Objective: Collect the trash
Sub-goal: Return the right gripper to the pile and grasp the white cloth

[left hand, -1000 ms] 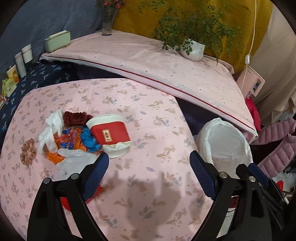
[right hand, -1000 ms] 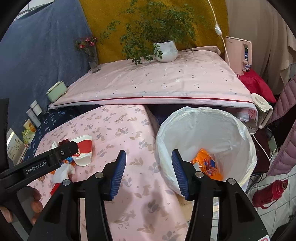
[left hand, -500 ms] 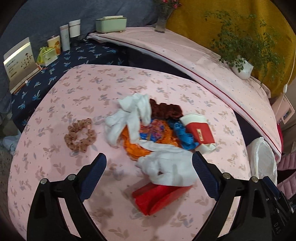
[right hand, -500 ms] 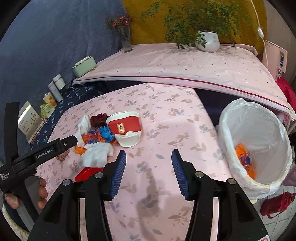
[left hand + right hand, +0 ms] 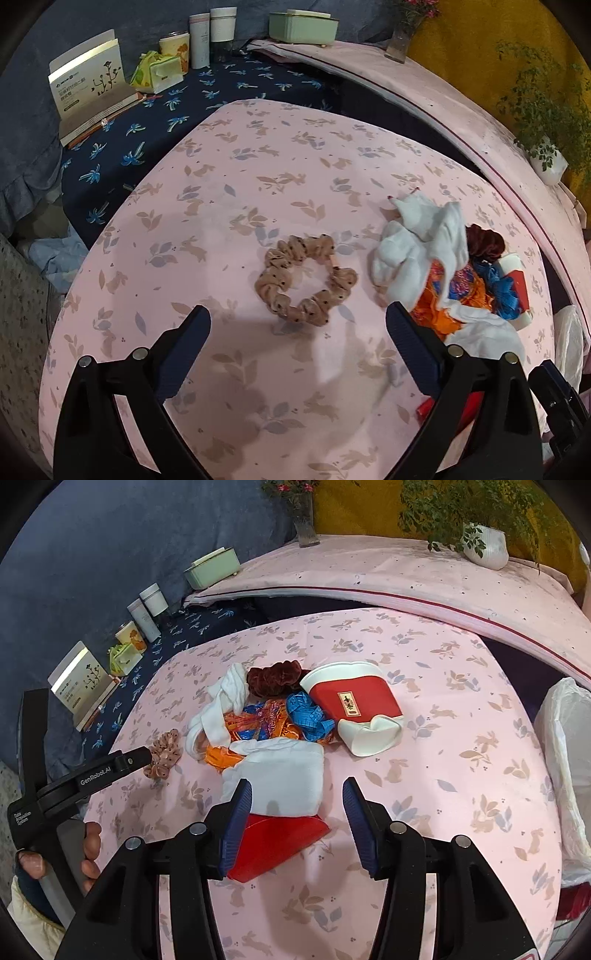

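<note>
A litter pile lies on the pink rabbit-print table (image 5: 461, 738): a red-and-white paper cup (image 5: 354, 701) on its side, an orange wrapper (image 5: 258, 723), a blue crumpled strip (image 5: 308, 716), white tissues (image 5: 284, 779), a flat red packet (image 5: 277, 838). My right gripper (image 5: 297, 805) is open, just above the red packet and tissue. My left gripper (image 5: 297, 332) is open and empty above a tan scrunchie (image 5: 304, 280), the pile (image 5: 461, 288) to its right. The white-lined bin (image 5: 565, 760) stands at the table's right edge.
A dark red scrunchie (image 5: 275, 677) lies at the pile's far side. Boxes and jars (image 5: 155, 70) stand on the blue cloth at the back left. A pink-covered ledge (image 5: 406, 572) behind holds a green box, a vase and a potted plant (image 5: 484, 546).
Both grippers swung left from the bin to the pile. The left one now faces the tan scrunchie; the right one has come down close over the red packet. Both stayed open.
</note>
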Demonstrator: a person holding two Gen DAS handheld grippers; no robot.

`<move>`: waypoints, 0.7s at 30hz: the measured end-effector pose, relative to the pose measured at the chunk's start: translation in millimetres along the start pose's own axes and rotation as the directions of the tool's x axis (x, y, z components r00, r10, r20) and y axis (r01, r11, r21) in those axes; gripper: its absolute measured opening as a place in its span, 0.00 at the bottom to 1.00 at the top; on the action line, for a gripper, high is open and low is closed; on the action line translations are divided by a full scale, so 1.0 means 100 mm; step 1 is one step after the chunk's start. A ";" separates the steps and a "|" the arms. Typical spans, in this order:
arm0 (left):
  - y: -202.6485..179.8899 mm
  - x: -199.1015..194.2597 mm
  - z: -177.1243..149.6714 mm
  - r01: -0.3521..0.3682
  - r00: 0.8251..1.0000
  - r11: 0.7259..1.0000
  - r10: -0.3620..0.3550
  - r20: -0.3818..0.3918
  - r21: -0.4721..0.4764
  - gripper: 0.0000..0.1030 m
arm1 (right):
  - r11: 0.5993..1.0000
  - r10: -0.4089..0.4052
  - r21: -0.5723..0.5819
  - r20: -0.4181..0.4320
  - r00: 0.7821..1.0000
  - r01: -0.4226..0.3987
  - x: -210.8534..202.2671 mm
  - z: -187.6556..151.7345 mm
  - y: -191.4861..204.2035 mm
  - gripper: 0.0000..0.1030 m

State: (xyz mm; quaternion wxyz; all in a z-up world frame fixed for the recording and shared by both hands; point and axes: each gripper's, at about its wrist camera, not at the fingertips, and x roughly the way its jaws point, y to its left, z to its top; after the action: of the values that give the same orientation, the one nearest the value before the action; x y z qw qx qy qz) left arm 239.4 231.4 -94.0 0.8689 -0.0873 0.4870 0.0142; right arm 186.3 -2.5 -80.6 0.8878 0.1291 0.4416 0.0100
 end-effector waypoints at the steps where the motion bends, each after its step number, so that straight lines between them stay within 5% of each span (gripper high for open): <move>1: 0.05 0.04 0.02 0.003 1.000 1.000 -0.003 -0.007 -0.013 0.89 | 1.000 -0.002 -0.001 -0.004 1.000 0.002 0.04 0.01 0.01 0.52; 12: 0.30 0.39 0.16 -0.008 0.999 0.999 0.005 -0.047 -0.052 0.82 | 1.000 -0.017 0.002 -0.053 0.998 0.017 0.40 0.06 0.10 0.53; 18: 0.25 0.46 0.12 0.028 0.997 0.999 -0.029 -0.071 -0.022 0.36 | 1.000 -0.013 -0.001 -0.051 0.999 0.013 0.43 0.06 0.11 0.29; 19: 0.23 0.46 0.12 0.040 0.996 0.999 -0.041 -0.079 -0.015 0.21 | 1.000 -0.013 -0.001 -0.051 0.999 0.013 0.43 0.06 0.11 0.22; 21: 0.21 0.44 0.12 0.051 0.995 0.999 -0.052 -0.082 -0.015 0.16 | 1.000 -0.011 -0.007 -0.051 0.999 0.010 0.42 0.06 0.11 0.11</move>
State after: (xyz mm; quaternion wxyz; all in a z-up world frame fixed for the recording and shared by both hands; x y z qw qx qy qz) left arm 270.6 251.6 -128.3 0.8475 -0.1061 0.5201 -0.0087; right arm 217.6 12.3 -107.1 0.8768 0.1233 0.4646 0.0101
